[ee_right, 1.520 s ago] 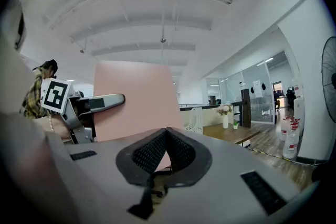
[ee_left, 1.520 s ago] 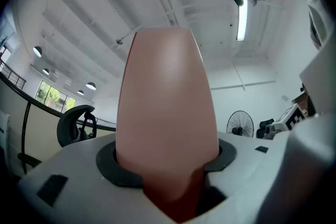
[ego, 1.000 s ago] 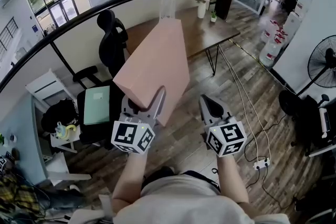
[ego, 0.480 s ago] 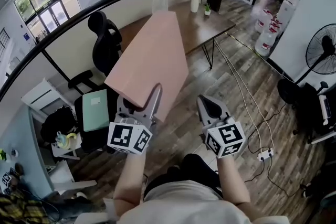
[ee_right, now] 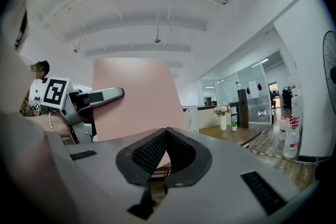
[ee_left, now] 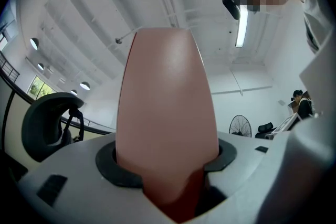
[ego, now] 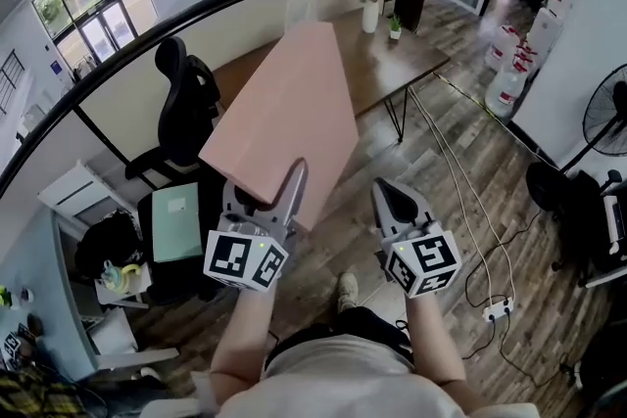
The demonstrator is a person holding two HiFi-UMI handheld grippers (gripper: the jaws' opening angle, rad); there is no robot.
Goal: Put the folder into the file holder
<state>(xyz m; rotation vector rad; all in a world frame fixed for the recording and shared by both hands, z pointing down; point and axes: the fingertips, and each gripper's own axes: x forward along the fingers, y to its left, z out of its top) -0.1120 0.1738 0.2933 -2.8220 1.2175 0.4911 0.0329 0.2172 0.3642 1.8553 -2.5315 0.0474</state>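
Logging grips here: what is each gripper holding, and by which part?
The left gripper clamps the flat pink folder by its near edge. The right gripper holds nothing, jaws together.

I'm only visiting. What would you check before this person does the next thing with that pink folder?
1. Grip on the pink folder: ok. The left gripper has its fingers clamped on the near edge.
2. Right gripper free to help: ok. Its fingers are together, with nothing between them.
3. Folder shape: ok. It looks flat and unbent.
4. File holder located: cannot tell. A clear stand on the wooden table may be it.
5. Walkway: not ok. Cables trail over the floor on the right.
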